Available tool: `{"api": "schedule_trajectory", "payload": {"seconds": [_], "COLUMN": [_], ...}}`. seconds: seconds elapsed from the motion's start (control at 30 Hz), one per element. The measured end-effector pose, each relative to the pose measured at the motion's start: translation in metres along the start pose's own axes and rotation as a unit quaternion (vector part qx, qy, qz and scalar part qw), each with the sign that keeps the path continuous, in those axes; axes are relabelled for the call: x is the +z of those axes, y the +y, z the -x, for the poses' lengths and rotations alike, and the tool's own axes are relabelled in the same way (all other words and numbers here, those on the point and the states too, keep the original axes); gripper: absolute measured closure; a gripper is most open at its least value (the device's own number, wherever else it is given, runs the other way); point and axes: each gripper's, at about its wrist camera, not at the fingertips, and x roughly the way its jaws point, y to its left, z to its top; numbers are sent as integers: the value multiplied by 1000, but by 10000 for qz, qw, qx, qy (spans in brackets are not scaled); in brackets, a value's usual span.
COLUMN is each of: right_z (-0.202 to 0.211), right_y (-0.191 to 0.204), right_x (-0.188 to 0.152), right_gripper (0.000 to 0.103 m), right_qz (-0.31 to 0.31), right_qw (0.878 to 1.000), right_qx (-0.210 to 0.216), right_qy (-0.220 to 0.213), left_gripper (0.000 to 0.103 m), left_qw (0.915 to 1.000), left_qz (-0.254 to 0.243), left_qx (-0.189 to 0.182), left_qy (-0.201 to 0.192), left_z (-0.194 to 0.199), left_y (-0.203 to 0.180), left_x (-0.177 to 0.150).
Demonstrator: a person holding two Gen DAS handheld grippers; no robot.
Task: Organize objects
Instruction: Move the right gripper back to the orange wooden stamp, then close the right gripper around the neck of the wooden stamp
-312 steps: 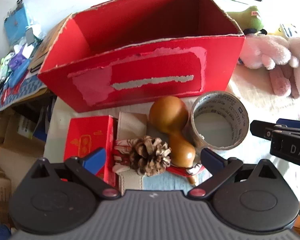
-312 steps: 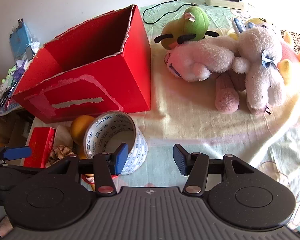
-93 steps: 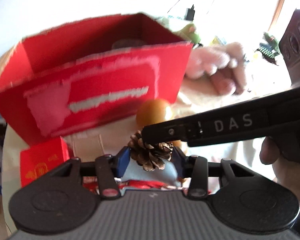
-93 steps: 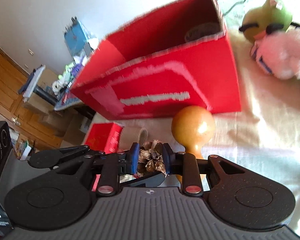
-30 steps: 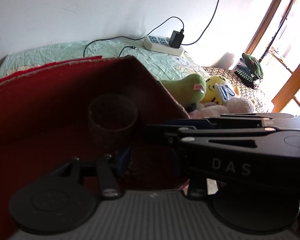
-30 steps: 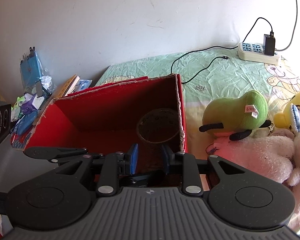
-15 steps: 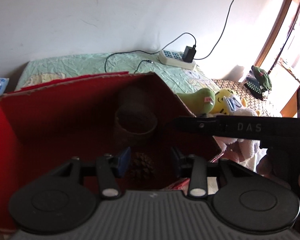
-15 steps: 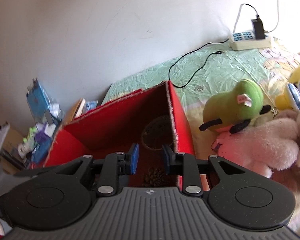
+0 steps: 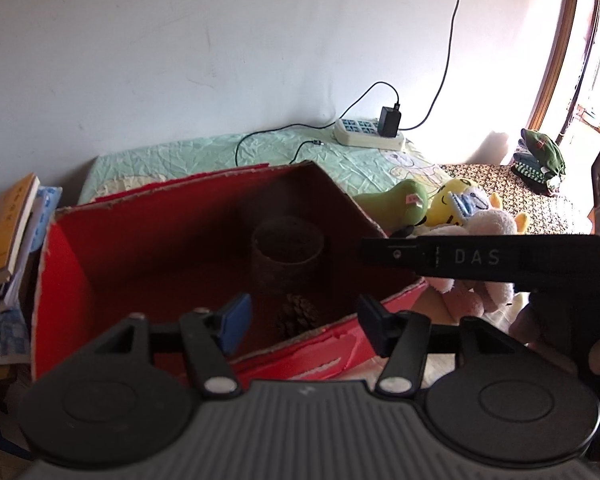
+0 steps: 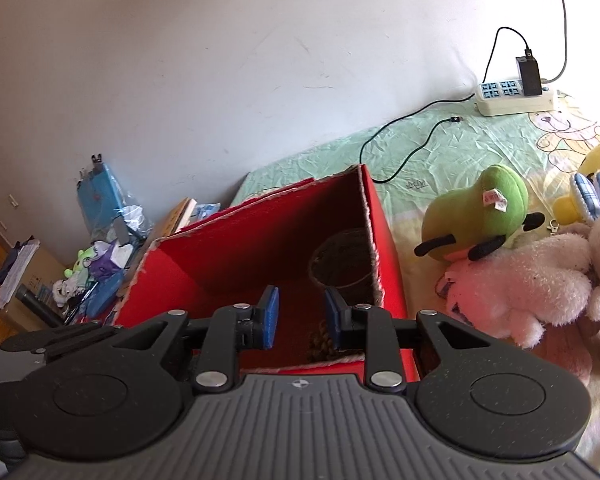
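The only text that could be read was "DAS", in pale capital letters on the black side of the right gripper (image 9: 476, 258), seen from the left wrist camera. A small tag on the green plush toy (image 10: 484, 216) carried red print too small to make out, and the cover of the yellow book (image 9: 4, 232) showed marks that could not be read.

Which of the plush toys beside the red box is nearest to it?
The green plush, with a small tag on its head and black limbs. It lies closest to the box; the pink plush sits farther out, and the yellow one lies beyond both.
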Motion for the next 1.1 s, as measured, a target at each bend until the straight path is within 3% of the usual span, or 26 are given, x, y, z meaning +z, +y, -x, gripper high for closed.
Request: {"api": "schedule_trajectory", "payload": {"seconds": [0.17,0.47,0.83,1.03,1.1], "right_z": [9,23,8,1,-2], "right_y": [0,0,-12,-20,-21], "right_x": [-12,-32,-70,-82,-86], "right_gripper": [75,75,75,75,75], "right_qz": [-14,-159,-594,-877,-928], "right_qw": [9999,9990,9904,9836,9818], "right_qx": [103,363,564,616,615], "right_qy": [54,205,1113,1447,1538], "left_gripper": [43,43,46,55,51], "left_qw": [9998,9976,9848,9787,9767], "left_qz": [152,505,988,1059,1113], "left_qx": [74,48,-289,-270,-271], "left_qy": [38,463,1401,1737,1816], "left_z": [14,17,-17,-39,-46], "left_y": [0,-1,-6,-7,-4], "left_x": [-14,-51,-90,-98,-99]}}
